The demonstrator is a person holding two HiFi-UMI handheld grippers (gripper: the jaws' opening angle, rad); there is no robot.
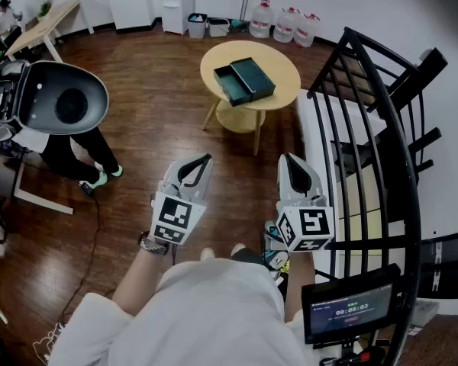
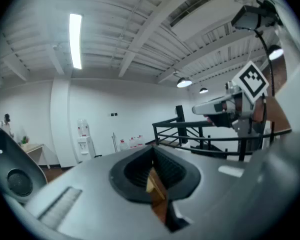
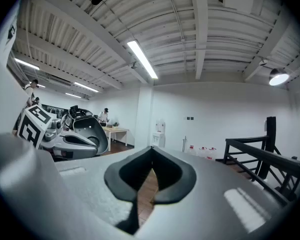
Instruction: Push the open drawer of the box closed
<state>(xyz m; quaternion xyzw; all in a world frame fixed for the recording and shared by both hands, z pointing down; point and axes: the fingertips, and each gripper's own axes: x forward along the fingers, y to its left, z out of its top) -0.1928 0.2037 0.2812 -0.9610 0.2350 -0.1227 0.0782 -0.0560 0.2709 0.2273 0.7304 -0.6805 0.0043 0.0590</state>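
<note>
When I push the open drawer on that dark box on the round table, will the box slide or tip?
The box looks low and flat, so tipping seems unlikely. Nothing visibly holds it on the smooth round table, so it may slide before the drawer closes unless braced. It looks rigid and probably light.

A round light wooden table [image 1: 282,65] stands at twelve o'clock, bearing a dark green box [image 1: 256,77] whose open drawer [image 1: 229,85] juts toward eight o'clock. Well apart from it, near six o'clock, the left gripper [image 1: 206,159] and right gripper [image 1: 288,158] point tableward, side by side. A black metal railing [image 1: 366,120] curves at three o'clock
</note>
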